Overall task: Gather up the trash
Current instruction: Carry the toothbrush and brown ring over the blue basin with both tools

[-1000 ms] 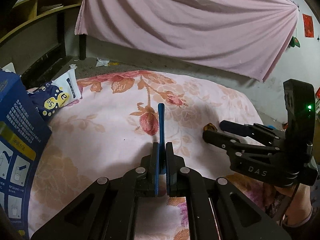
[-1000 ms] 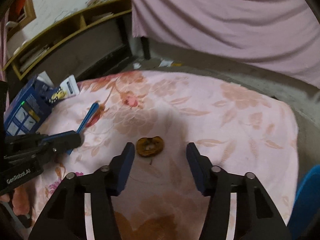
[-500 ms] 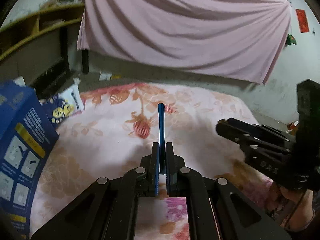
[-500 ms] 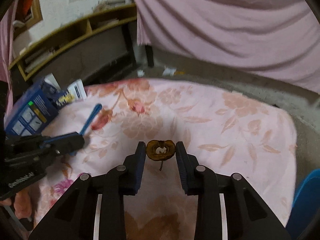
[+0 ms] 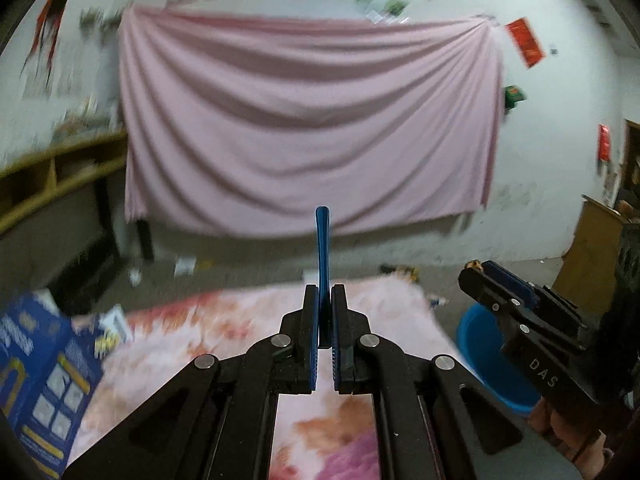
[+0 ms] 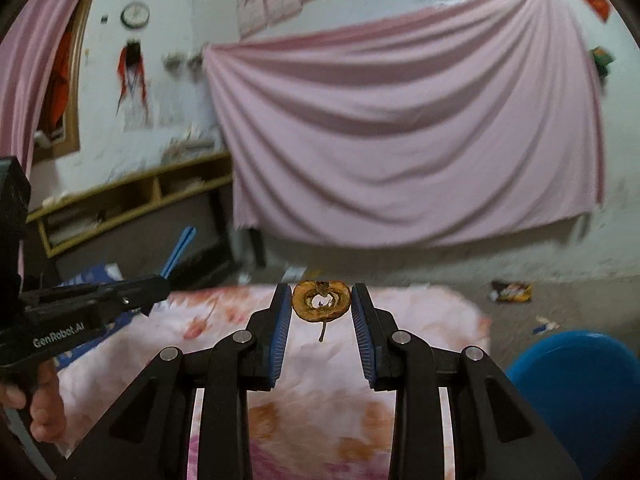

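Observation:
My left gripper [image 5: 325,292] is shut on a thin blue stick [image 5: 322,240] that points up and forward from its jaws. It also shows in the right wrist view [image 6: 178,250] at the left. My right gripper [image 6: 321,300] is shut on a brown dried apple core slice [image 6: 320,301] with a stem hanging below, held in the air above the flowered pink cloth [image 6: 320,364]. The right gripper also shows in the left wrist view [image 5: 474,274], to the right of the left one.
A blue bin [image 6: 576,380] stands on the floor at the right, also in the left wrist view [image 5: 488,360]. A blue box [image 5: 36,376] and a snack packet [image 5: 110,338] lie at the cloth's left. Litter [image 6: 512,291] lies on the floor; shelves [image 6: 132,200] stand left.
My right gripper closed on the apple slice and lifted it off the cloth. Both grippers rose and tilted upward, so the wall now fills the views. The left kept hold of the stick.

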